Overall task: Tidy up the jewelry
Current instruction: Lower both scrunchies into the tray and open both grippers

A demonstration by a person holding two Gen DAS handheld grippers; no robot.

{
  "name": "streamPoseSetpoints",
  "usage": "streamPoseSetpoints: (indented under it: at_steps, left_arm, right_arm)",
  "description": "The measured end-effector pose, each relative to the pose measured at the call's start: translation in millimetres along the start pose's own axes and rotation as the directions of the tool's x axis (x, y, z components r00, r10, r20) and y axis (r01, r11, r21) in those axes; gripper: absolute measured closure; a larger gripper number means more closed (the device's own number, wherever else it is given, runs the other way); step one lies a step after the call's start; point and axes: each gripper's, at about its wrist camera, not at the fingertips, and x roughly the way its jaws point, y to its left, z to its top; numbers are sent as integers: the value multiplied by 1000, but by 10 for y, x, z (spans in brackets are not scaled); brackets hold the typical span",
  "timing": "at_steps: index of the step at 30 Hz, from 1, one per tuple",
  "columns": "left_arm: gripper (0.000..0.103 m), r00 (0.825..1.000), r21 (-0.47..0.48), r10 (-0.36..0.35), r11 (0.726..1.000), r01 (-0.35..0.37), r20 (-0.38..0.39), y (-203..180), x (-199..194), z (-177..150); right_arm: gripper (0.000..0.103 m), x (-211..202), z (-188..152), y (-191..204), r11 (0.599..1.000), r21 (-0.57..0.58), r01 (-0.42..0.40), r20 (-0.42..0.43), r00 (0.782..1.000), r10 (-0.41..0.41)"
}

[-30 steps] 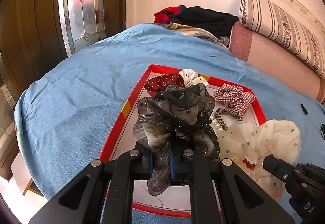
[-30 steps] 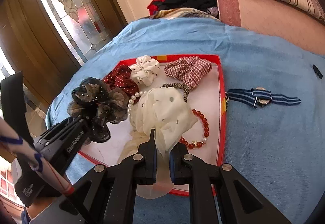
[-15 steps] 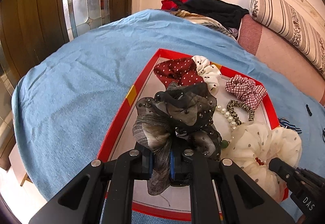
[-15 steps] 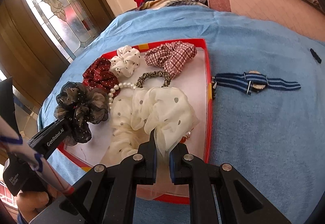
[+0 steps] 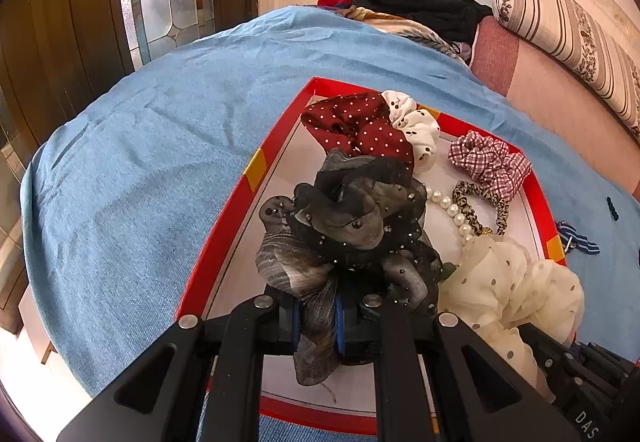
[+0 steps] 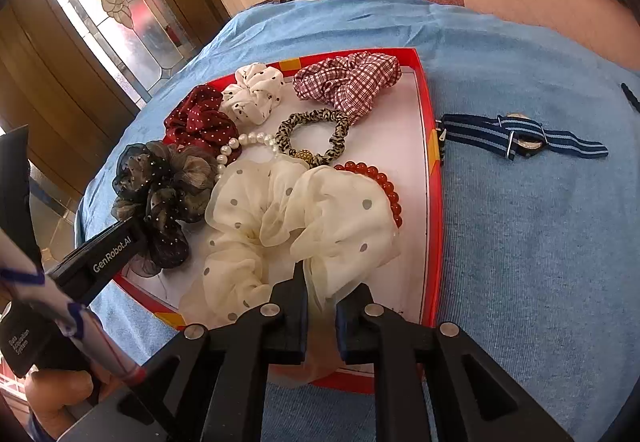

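A red-rimmed white tray [image 6: 434,201] lies on the blue bedspread. My left gripper [image 5: 316,316] is shut on a black and grey sheer scrunchie [image 5: 360,217] that rests over the tray's left side. From the right wrist view the same scrunchie [image 6: 168,181] hangs from the left gripper [image 6: 134,232]. My right gripper [image 6: 322,306] has a cream dotted scrunchie [image 6: 304,209] between its pads. Its jaws are opening slightly, and the scrunchie spreads on the tray floor, partly over a red bead bracelet [image 6: 384,181].
The tray also holds a plaid scrunchie [image 6: 348,81], a white dotted one [image 6: 252,93], a dark red dotted one [image 6: 200,121], a pearl string [image 6: 248,139] and a leopard hair tie [image 6: 312,137]. A striped-strap watch [image 6: 520,135] lies right of the tray. Clothes and a pillow sit behind.
The right gripper sank toward the tray, and the cream scrunchie settled flatter onto it, covering more of the red bracelet. The left gripper tilted a little, still gripping the black scrunchie.
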Motion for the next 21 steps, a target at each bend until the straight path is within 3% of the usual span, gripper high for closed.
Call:
streamPoseSetpoints:
  at_steps: [17, 21]
  left_arm:
    - [88, 1000, 1, 9, 1000, -9, -16, 12, 42, -13]
    - [88, 1000, 4, 8, 1000, -8, -12, 12, 44, -18]
  right_arm:
    - [87, 36, 41, -20, 1000, -7, 25, 3, 1000, -25]
    - [81, 33, 57, -20, 999, -14, 33, 1, 999, -33]
